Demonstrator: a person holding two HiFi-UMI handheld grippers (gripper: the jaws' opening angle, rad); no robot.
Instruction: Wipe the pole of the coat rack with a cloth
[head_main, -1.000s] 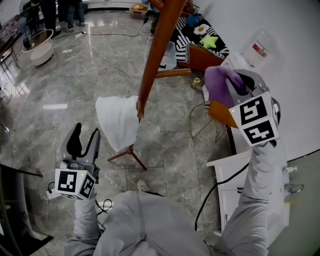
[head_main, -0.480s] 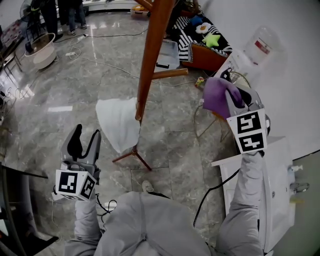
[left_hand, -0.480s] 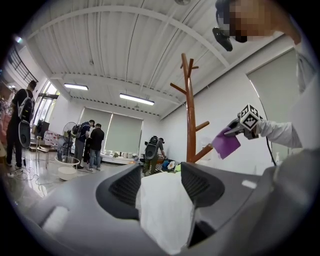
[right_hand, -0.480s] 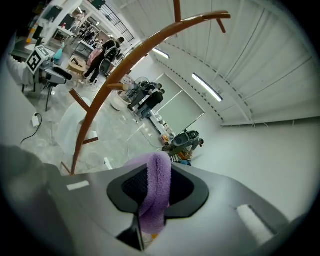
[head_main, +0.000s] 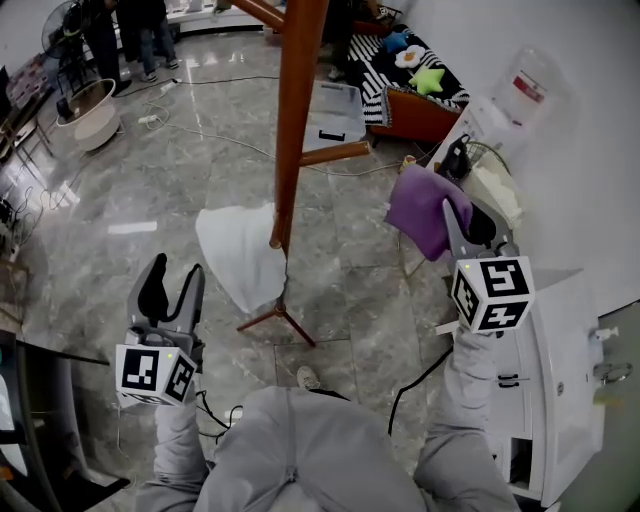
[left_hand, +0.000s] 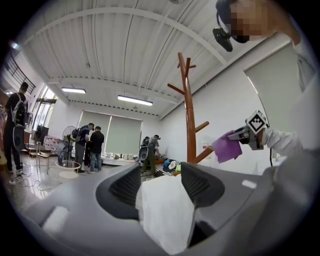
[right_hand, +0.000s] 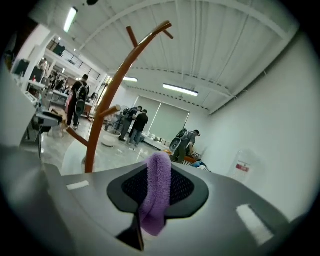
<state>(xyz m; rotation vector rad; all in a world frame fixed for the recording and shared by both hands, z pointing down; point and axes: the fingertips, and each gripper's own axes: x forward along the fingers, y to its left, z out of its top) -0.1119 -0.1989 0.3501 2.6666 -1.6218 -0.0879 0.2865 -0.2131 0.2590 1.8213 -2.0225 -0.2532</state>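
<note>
Your left gripper (head_main: 176, 266): low on the left, pointing forward over the floor. Its fingers (left_hand: 125, 187) are spread, with nothing pinched between them.

White cloth (head_main: 238, 255): it lies on the grey tiled floor (head_main: 110, 190) at the foot of the rack, ahead of your left gripper and apart from it. In the left gripper view you see it through the gap between the spread fingers.

Coat rack pole (head_main: 293, 120): brown wood, standing in the middle between your two grippers. Neither gripper touches it.

Rack legs (head_main: 275, 318): they splay out at the base, just beside the lower edge of the white cloth.

Purple cloth (head_main: 420, 208): it is held by your right gripper and hangs from it on the side facing the pole. It is to the right of the pole and apart from it.

Your right gripper (head_main: 455, 215): raised on the right, higher in the head view than your left one. Its fingers (right_hand: 182, 187) are pressed together on a fold of the purple cloth, which runs down between the two pads.

White cabinet (head_main: 560, 340): at the far right, below and beside your right arm.
</note>
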